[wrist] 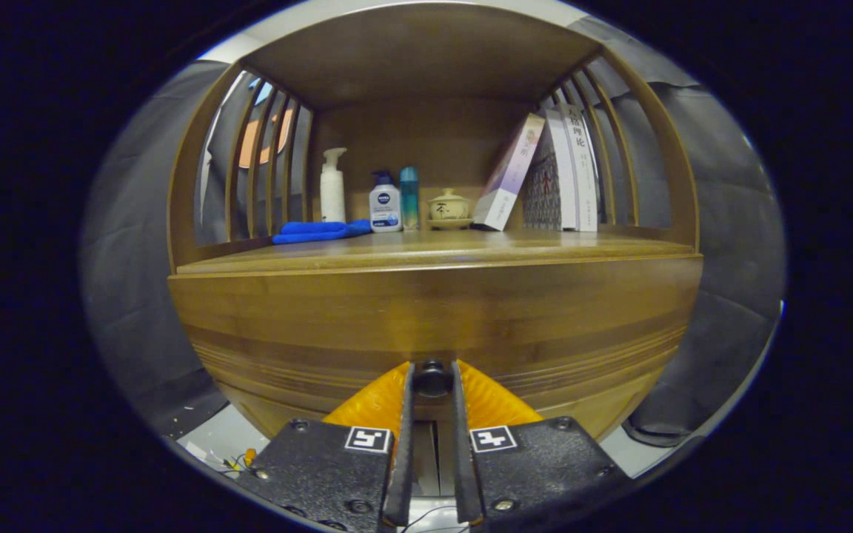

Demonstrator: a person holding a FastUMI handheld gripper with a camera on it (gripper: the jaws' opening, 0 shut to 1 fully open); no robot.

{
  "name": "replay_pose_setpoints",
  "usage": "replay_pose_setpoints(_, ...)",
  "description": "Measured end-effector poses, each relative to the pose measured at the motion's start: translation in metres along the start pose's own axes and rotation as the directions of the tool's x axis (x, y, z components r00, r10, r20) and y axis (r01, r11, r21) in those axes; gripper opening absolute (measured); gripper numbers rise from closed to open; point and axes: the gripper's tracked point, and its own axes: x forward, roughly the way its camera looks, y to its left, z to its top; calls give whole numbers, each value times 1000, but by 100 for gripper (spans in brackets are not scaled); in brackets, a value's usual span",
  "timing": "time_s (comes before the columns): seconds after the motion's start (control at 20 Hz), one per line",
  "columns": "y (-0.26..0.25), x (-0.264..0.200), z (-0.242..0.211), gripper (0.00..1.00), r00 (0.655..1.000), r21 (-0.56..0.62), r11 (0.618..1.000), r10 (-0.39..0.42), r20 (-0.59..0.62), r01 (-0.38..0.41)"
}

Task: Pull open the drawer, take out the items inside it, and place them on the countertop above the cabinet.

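A wooden cabinet fills the view, with its drawer front (434, 318) right ahead of the fingers. A small dark round knob (433, 379) sticks out of the drawer front, and my gripper (433, 381) is shut on it, one finger pressing each side. The drawer looks closed, flush with the cabinet; its contents are hidden. Above the drawer lies the wooden countertop (434, 248), under a shelf roof with slatted sides.
At the back of the countertop stand a folded blue cloth (319, 232), a white pump bottle (332, 185), a blue-capped lotion bottle (385, 203), a teal tube (409, 197), a lidded tea bowl (449, 207) and leaning books (545, 174). The front of the countertop is bare wood.
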Motion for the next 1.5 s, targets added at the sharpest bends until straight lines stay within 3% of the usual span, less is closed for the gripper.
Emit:
replay_pose_setpoints(0.5, 2, -14, -5, 24, 998, -25, 999, 44, -37, -45)
replay_pose_setpoints(0.9, -4, -95, -26, 24, 995, -49, 996, 71, -65, -74)
replay_pose_setpoints(1.5, -6, -155, -43, 23, 991, -47, 993, 100, -90, -104)
